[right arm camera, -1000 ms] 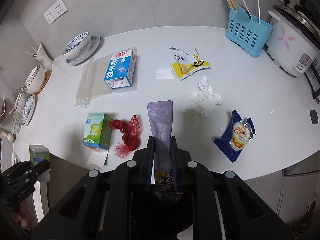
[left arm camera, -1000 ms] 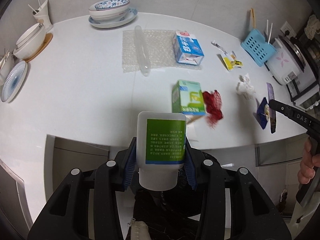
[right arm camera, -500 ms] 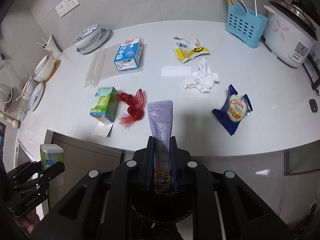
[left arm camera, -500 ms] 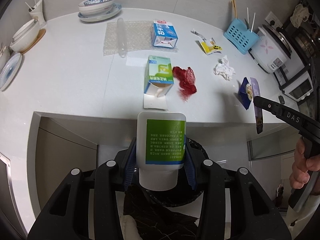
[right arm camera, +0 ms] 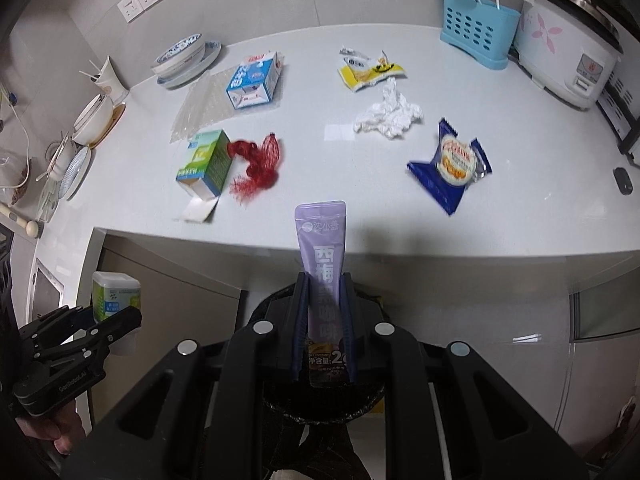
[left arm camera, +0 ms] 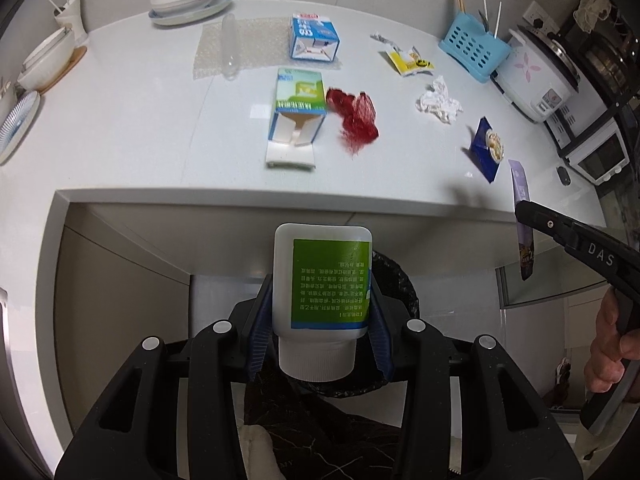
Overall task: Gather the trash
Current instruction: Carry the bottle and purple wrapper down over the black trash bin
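**Both pieces held over the bin, ready to drop**

The worktop [left arm camera: 120, 128] is behind the action now; the black-lined bin [right arm camera: 320, 408] sits below its edge, under both tools. The left gripper [left arm camera: 322, 312] pinches a white bottle [left arm camera: 322, 280], cap toward the camera. The right gripper [right arm camera: 324, 320] has its fingers pressed on a purple sachet [right arm camera: 322, 256]. Best to centre each piece above the bin's mouth before spreading the fingers, bottle first since it could bounce off the rim.
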`<state>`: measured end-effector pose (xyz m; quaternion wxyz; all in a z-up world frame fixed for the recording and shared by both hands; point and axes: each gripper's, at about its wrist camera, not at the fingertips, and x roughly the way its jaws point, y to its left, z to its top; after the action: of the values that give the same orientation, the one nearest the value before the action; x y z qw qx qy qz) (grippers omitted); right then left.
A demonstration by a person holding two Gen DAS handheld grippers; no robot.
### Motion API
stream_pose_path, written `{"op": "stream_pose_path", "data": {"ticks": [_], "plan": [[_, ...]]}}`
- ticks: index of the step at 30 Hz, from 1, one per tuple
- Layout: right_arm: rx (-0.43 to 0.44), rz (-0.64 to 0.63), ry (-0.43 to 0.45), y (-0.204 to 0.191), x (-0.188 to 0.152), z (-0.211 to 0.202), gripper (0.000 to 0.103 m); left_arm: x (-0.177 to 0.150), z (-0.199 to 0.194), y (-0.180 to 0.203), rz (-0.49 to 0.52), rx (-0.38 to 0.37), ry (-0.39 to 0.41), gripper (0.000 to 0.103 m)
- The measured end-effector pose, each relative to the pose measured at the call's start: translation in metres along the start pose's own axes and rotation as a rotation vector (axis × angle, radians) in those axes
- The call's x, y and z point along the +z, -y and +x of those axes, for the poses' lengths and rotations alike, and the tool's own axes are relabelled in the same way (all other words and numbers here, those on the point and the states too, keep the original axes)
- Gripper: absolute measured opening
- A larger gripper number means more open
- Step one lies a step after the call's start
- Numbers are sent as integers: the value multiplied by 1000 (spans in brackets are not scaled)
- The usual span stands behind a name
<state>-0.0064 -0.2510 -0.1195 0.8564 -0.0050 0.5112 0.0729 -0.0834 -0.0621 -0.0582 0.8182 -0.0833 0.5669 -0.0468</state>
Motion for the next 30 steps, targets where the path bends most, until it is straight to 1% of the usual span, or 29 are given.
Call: {"op": "stream_pose_path", "data": {"ticks": [6, 10, 17, 22, 25, 30], "plan": [[9, -6, -30, 4, -32, 11, 15, -17, 15, 8, 13, -29, -27, 41], [28, -13, -62, 6, -50, 26, 15, -26, 27, 9, 16, -21, -42, 41], [37, -18, -87, 9, -72, 48, 15, -40, 58, 5, 29, 22, -68, 41], [38, -35, -80, 7, -85, 67, 15, -46, 71, 2, 37, 25, -52, 41], [24, -30, -108, 7, -94, 85, 15, -50, 81, 1, 52, 33, -47, 41], [14, -14, -136, 11, -107, 107, 15, -58, 103, -2, 71, 39, -66, 41]]}}
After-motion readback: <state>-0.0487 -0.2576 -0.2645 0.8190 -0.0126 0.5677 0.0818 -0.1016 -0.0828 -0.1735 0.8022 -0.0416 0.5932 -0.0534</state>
